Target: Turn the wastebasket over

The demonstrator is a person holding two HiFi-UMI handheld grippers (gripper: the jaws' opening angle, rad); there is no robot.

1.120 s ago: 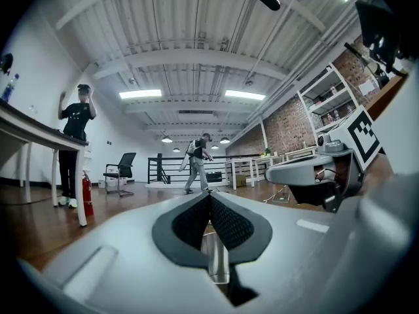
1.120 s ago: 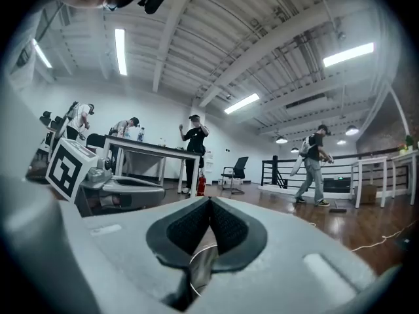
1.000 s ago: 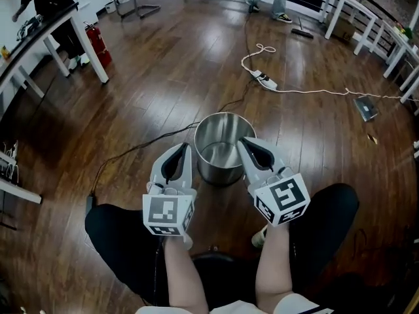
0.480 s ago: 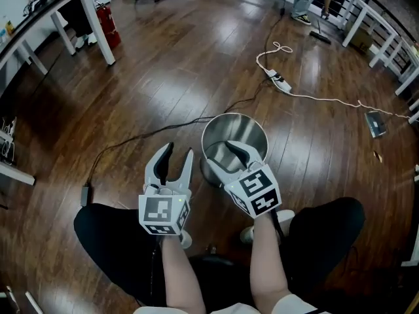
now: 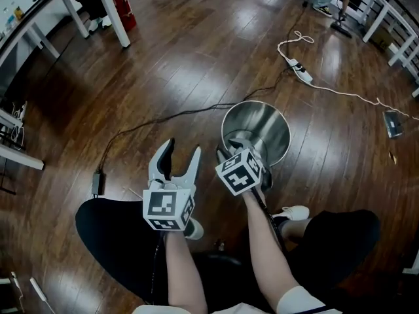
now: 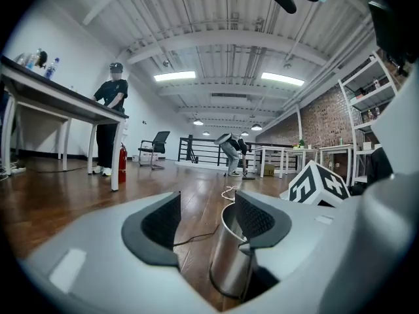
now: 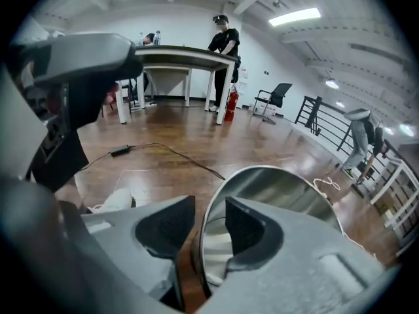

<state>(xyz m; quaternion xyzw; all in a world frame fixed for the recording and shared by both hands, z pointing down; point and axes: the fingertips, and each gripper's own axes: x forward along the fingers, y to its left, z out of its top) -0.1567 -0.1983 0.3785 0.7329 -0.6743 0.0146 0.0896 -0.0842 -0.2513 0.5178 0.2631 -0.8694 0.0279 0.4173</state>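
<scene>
A steel wastebasket [image 5: 256,131] stands upright on the wooden floor, mouth up. My right gripper [image 5: 230,146] points down at its near rim. In the right gripper view the right gripper [image 7: 209,224] straddles the wastebasket [image 7: 281,188], one jaw outside the wall and one inside. Its jaws are closing, and a gap still shows beside the rim. My left gripper [image 5: 181,148] hovers to the left of the wastebasket, jaws opening with nothing between them. The left gripper [image 6: 206,205] looks level across the floor, and the wastebasket [image 6: 229,260] stands just beyond its right jaw.
A black cable [image 5: 163,120] runs over the floor left of the wastebasket. A white power strip [image 5: 301,67] with its cord lies behind it. A white table leg [image 5: 118,18] and a red fire extinguisher [image 5: 124,8] stand far left. My white shoes [image 5: 291,212] are close below.
Both grippers have come down and gone from shut to open. The right one has dropped onto the wastebasket's near rim and now straddles it; the left has stayed to the left of it.
</scene>
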